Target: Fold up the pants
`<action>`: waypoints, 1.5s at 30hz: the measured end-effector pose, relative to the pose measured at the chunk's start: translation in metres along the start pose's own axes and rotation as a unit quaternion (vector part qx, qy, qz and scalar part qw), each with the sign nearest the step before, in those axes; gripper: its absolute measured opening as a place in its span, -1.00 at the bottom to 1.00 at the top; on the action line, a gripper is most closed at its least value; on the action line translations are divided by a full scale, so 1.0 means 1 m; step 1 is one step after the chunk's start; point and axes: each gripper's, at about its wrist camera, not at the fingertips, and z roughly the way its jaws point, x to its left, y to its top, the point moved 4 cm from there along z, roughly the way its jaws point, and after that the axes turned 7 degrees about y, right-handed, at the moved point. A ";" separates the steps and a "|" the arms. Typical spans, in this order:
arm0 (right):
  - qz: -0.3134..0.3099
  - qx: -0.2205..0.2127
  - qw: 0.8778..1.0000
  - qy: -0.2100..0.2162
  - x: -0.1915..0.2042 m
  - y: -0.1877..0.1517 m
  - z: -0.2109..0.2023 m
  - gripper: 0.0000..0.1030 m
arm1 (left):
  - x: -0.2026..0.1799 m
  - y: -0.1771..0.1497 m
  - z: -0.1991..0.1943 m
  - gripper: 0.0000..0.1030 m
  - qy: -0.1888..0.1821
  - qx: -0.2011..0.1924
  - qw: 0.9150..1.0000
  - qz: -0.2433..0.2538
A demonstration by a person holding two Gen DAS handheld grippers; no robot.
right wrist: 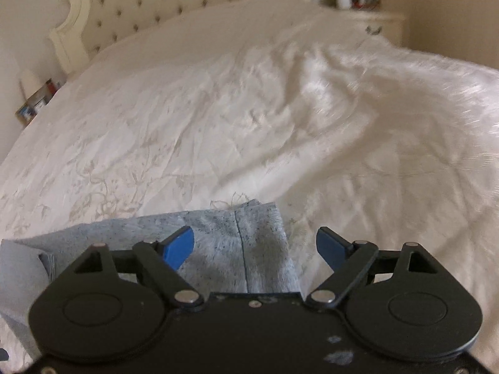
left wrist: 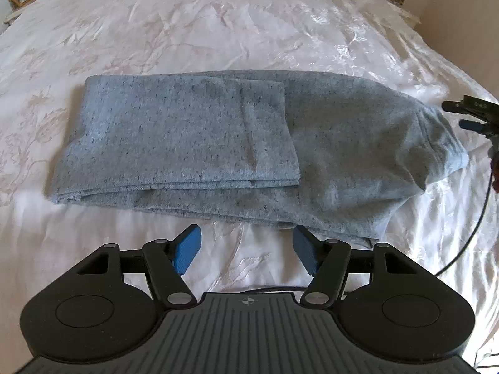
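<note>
We see the pants (left wrist: 199,137), a soft heathered grey-blue knit flecked with darker specks, lying folded across the middle of the left wrist frame on a white bedspread (left wrist: 218,31). The fabric looks fleecy and matte; one squared panel is folded over on the left half of the bundle, with layered edges stacked along its lower side, while the right end bunches into a rounded, gathered shape. The bedspread is glossy and satin-like, creased, with a faint floral pattern.

At the bottom centre of that frame our left gripper (left wrist: 248,251) stands with its jaws wide apart and nothing between them, over bare bedspread just below the pants. Its body is matte black plastic with ribbed grooves; the pads are blue and finely textured.

In the right wrist frame, our right gripper (right wrist: 255,251) sits at the bottom, its jaws spread wide, grasping nothing; a seamed corner of the pants (right wrist: 249,249) lies beneath the gap. In the upper left a tufted, buttoned cream headboard (right wrist: 156,3) with a scalloped frame rises behind the bed.
</note>
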 end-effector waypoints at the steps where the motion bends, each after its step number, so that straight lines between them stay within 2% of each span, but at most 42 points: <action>1: 0.004 0.011 1.000 0.006 -0.004 0.001 0.008 0.64 | 0.000 0.000 0.000 0.23 0.004 0.002 1.000 -0.002; 3: 0.007 0.028 0.999 0.014 -0.010 0.004 0.027 0.55 | 0.001 0.001 0.002 0.23 0.012 0.008 1.000 -0.005; 4: 0.008 0.037 0.999 0.021 -0.012 0.005 0.033 0.43 | 0.001 0.002 0.004 0.23 0.017 0.010 1.000 -0.006; 5: 0.011 0.047 0.998 0.028 -0.014 0.005 0.041 0.20 | 0.002 0.002 0.005 0.23 0.020 0.012 1.000 -0.006; 6: 0.015 0.055 0.998 0.035 -0.015 0.004 0.046 0.05 | 0.002 0.003 0.006 0.23 0.024 0.014 1.000 -0.007; 7: 0.017 0.063 0.997 0.040 -0.016 0.004 0.052 -0.22 | 0.003 0.004 0.008 0.23 0.027 0.017 0.999 -0.009; 8: 0.014 0.064 0.997 0.039 -0.016 0.005 0.054 -0.68 | 0.003 0.004 0.010 0.23 0.029 0.020 0.999 -0.010; 9: 0.006 0.063 0.997 0.038 -0.015 0.005 0.055 -0.85 | 0.003 0.006 0.012 0.23 0.031 0.021 0.999 -0.013; 11: -0.016 0.055 0.997 0.042 -0.009 0.008 0.050 -0.86 | 0.001 0.008 0.014 0.23 0.034 0.021 0.999 -0.016; 14: -0.042 0.007 0.991 0.126 0.011 0.022 0.019 -0.87 | -0.003 0.015 0.016 0.23 0.034 0.016 0.999 -0.019; 16: -0.061 -0.034 0.985 0.158 0.021 0.035 0.004 -0.88 | -0.007 0.019 0.020 0.23 0.035 0.017 0.999 -0.017; 18: -0.062 -0.033 0.987 0.141 0.018 0.041 0.017 -0.88 | -0.012 0.024 0.023 0.23 0.033 0.018 0.999 -0.014; 21: -0.043 0.036 0.997 0.051 -0.007 0.030 0.071 -0.87 | -0.020 0.031 0.024 0.23 0.028 0.013 1.000 -0.006; 23: -0.026 0.073 0.997 0.012 -0.024 0.019 0.094 -0.68 | -0.025 0.034 0.022 0.23 0.024 0.007 1.000 0.000; 24: -0.021 0.067 0.997 0.010 -0.027 0.018 0.094 -0.66 | -0.026 0.035 0.021 0.23 0.023 0.005 1.000 0.005; 25: -0.019 0.056 0.998 0.012 -0.026 0.021 0.090 -0.48 | -0.028 0.035 0.021 0.23 0.023 0.004 1.000 0.008; 26: -0.017 0.042 0.999 0.009 -0.025 0.024 0.083 -0.15 | -0.028 0.035 0.021 0.23 0.023 0.004 1.000 0.008; 27: -0.014 0.024 1.000 0.011 -0.023 0.026 0.073 -0.05 | -0.027 0.034 0.023 0.23 0.023 0.006 1.000 0.008; 30: 0.015 -0.021 0.999 0.033 -0.021 0.027 0.038 0.06 | -0.026 0.033 0.029 0.23 0.025 0.014 1.000 -0.001; 32: 0.034 -0.027 0.998 0.044 -0.020 0.017 0.016 0.33 | -0.027 0.033 0.033 0.23 0.022 0.019 1.000 -0.004; 35: 0.067 -0.010 0.996 0.060 -0.018 -0.010 -0.005 0.61 | -0.033 0.034 0.037 0.23 0.016 0.019 1.000 0.009; 37: 0.100 -0.002 0.993 0.059 -0.018 -0.031 -0.018 0.64 | -0.037 0.035 0.038 0.23 0.012 0.019 1.000 0.017; 40: 0.139 0.008 0.989 0.045 -0.020 -0.060 -0.025 0.85 | -0.040 0.035 0.037 0.23 0.008 0.017 1.000 0.018; 45: 0.207 0.017 0.976 0.066 -0.024 -0.092 -0.010 0.86 | -0.041 0.033 0.036 0.23 0.008 0.019 1.000 0.022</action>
